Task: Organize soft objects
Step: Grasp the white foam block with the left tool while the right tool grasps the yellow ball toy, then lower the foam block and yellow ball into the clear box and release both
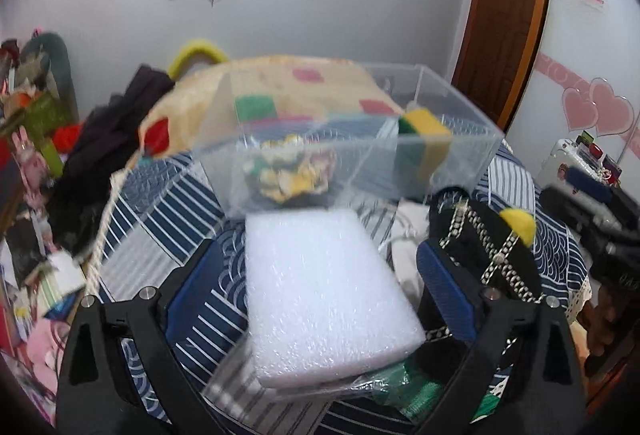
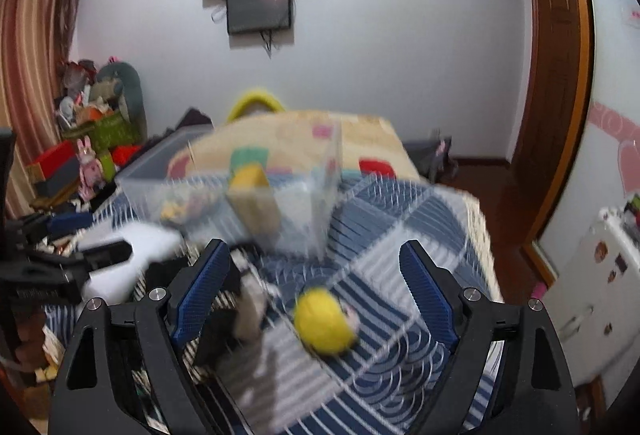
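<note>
White foam block [image 1: 324,299] lies on the striped bed between the spread, empty fingers of the left gripper [image 1: 320,291], before the clear bin [image 1: 460,155]; right gripper [image 2: 316,287] gapes over a yellow ball [image 2: 324,321]

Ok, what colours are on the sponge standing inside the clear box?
The sponge is yellow with a green layer, clearest in the left wrist view.

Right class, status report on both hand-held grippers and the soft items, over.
Left hand-held gripper open, straddling white foam block. Right hand-held gripper open, empty, over yellow ball. Clear bin ahead holds sponge. Black chained item beside the foam.
</note>
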`<state>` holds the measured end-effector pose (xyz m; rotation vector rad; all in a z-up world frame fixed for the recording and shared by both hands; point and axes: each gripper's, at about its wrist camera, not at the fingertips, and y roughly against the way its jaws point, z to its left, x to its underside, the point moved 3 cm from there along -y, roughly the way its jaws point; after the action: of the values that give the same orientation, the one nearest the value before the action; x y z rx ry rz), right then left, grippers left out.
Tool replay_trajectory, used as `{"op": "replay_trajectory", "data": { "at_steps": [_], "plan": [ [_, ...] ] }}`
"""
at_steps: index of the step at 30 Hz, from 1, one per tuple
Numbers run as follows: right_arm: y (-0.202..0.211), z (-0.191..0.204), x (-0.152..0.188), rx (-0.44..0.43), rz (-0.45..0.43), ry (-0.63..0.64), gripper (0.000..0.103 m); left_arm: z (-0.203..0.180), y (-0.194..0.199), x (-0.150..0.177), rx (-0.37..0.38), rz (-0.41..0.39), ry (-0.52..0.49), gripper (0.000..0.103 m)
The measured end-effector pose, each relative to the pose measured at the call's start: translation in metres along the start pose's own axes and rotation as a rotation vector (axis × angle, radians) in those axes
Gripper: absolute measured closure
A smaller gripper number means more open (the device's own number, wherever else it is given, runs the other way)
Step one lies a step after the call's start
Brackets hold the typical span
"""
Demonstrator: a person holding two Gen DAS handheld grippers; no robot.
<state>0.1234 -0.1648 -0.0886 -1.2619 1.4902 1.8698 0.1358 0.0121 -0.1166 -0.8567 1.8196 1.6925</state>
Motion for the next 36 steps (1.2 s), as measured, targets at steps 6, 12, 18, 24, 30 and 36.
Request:
{"op": "replay_trajectory", "data": {
  "at_steps": [6,12,18,24,30,36],
  "plan": [
    [-0.022,-0.013,0.026,0.002,0.115,-0.057,0.018,0.002,-0.012,0.01,0.011,0.057,0.025,0.004],
    [-0.029,-0.014,0.036,-0.031,0.16,-0.079,0.034,0.007,-0.012,0.019,0.012,0.038,0.056,0.008],
    [-0.03,-0.01,0.041,-0.051,0.191,-0.084,0.063,0.007,-0.009,0.02,0.003,0.017,0.047,0.017],
    [-0.012,-0.017,0.034,-0.012,0.129,-0.076,0.063,0.01,0.004,0.023,-0.012,-0.017,0.048,0.017],
    [0.003,-0.017,0.022,-0.009,0.073,-0.066,0.063,0.014,0.026,0.018,-0.019,-0.069,0.058,0.017],
    [0.011,-0.006,0.0,-0.015,0.021,-0.039,0.063,0.016,0.046,0.004,-0.018,-0.134,0.059,0.017]
  ]
}}
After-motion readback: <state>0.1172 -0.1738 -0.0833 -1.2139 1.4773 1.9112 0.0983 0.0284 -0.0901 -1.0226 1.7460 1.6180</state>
